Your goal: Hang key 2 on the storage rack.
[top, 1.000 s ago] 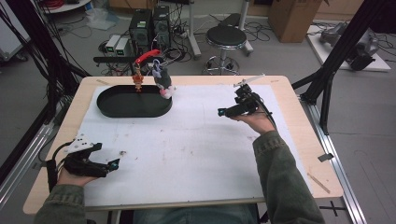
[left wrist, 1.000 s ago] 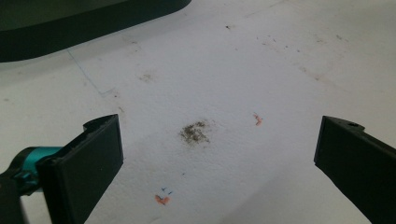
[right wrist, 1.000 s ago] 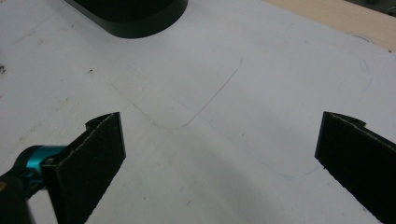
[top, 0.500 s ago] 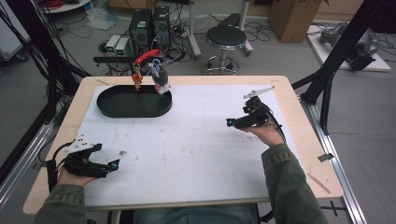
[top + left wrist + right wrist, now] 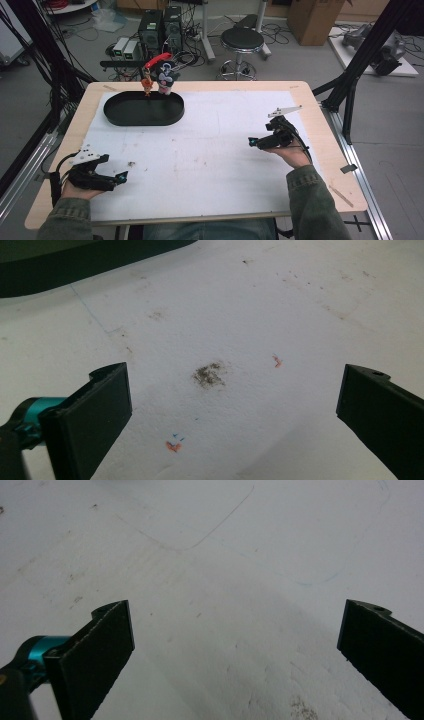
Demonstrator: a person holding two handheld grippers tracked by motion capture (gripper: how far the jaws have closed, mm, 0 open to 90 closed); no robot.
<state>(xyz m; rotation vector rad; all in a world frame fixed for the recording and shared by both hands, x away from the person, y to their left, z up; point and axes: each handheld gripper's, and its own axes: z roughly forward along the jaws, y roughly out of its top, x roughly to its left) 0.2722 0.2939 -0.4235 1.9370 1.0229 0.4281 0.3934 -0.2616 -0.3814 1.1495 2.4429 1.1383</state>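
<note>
A black oval tray (image 5: 115, 114) lies at the far left of the white mat (image 5: 210, 150). Two small toy figures (image 5: 160, 77) stand at the tray's far rim, under a red handle. My left gripper (image 5: 120, 177) rests low at the near left of the mat, open, jaws wide apart with nothing between them; a dark smudge (image 5: 209, 375) on the mat lies ahead of it. My right gripper (image 5: 252, 142) sits at the right side of the mat, open and empty, pointing left over bare mat. The tray's edge (image 5: 75, 262) shows at the top of the left gripper view.
The wooden table edge (image 5: 330, 150) runs along the right of the mat. A black frame post (image 5: 360, 65) rises at the right. Behind the table stand a stool (image 5: 242, 42) and computer boxes (image 5: 160, 25) on the floor.
My right gripper has drawn back from near the tray toward the right and nearer side of the mat, and come down lower. The left gripper has stayed where it was.
</note>
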